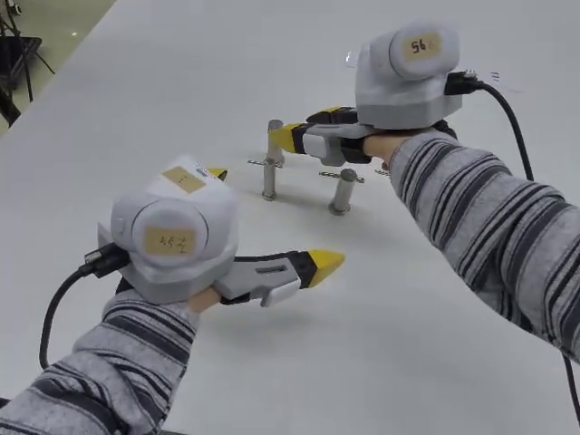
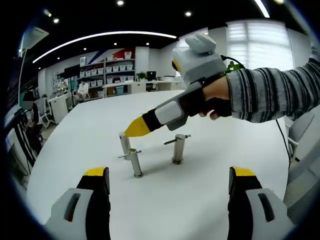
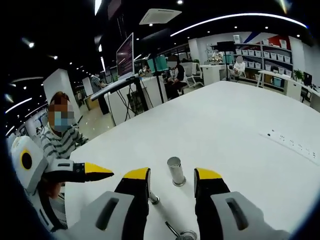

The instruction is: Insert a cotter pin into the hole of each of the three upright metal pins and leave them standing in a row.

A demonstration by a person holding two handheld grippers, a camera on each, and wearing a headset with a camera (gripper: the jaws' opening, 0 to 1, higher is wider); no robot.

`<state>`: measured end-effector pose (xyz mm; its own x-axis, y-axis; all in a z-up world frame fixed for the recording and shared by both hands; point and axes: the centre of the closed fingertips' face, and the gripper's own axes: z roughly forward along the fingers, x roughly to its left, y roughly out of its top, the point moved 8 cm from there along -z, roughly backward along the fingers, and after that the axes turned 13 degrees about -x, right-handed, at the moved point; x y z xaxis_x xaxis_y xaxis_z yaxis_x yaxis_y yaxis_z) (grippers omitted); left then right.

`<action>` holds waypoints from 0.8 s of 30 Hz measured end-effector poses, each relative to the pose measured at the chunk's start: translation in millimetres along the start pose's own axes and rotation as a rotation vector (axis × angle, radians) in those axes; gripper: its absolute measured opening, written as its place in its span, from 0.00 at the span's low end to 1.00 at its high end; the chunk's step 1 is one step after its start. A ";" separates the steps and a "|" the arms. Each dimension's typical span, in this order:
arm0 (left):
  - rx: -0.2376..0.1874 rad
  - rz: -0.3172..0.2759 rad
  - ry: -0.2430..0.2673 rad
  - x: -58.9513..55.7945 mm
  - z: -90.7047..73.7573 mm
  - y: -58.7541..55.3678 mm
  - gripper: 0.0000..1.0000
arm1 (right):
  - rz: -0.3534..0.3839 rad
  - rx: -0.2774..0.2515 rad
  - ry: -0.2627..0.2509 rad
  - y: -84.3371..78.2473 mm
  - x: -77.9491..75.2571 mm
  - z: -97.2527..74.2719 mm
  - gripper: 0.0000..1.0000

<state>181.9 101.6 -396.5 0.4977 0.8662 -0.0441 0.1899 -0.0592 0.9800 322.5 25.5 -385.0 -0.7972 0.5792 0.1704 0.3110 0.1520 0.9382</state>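
Jaws apart, right gripper [image 1: 304,125] near metal pins [image 1: 343,190]

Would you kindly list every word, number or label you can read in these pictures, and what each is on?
"56": handwritten on the tan sticker on the right gripper.
"55", then a mark I cannot make out: front sticker on the left gripper.
Top sticker on the left gripper: too blurred to read.
Background wall graphics: too small to read.
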 end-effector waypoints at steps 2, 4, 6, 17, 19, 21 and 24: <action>0.002 -0.007 0.003 0.9 -0.9 -0.3 0.99 | -0.002 0.003 -0.007 -3.4 0.5 7.2 0.30; 0.005 -0.013 0.000 1.0 -1.6 -0.6 0.99 | -0.015 0.014 -0.012 -5.3 0.0 13.6 0.29; 0.012 -0.012 -0.005 1.0 -2.2 -1.4 0.99 | -0.035 0.024 -0.021 -6.0 0.6 17.1 0.28; 0.015 -0.036 0.000 5.2 -3.5 -3.7 0.99 | -0.062 0.048 -0.052 -12.4 1.4 34.8 0.17; 0.008 -0.042 0.000 5.1 -2.9 -3.3 0.99 | -0.060 0.054 -0.063 -13.0 1.5 34.4 0.14; 0.007 -0.050 -0.003 5.2 -2.1 -3.7 0.99 | -0.052 0.054 -0.076 -13.6 1.8 33.2 0.12; 0.006 -0.062 -0.005 4.5 -0.9 -4.9 0.99 | -0.048 0.048 -0.078 -13.1 3.1 33.1 0.10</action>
<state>182.4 106.2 -401.3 0.4890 0.8659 -0.1052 0.2255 -0.0090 0.9742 333.1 51.8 -406.7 -0.7696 0.6307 0.1001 0.2997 0.2184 0.9287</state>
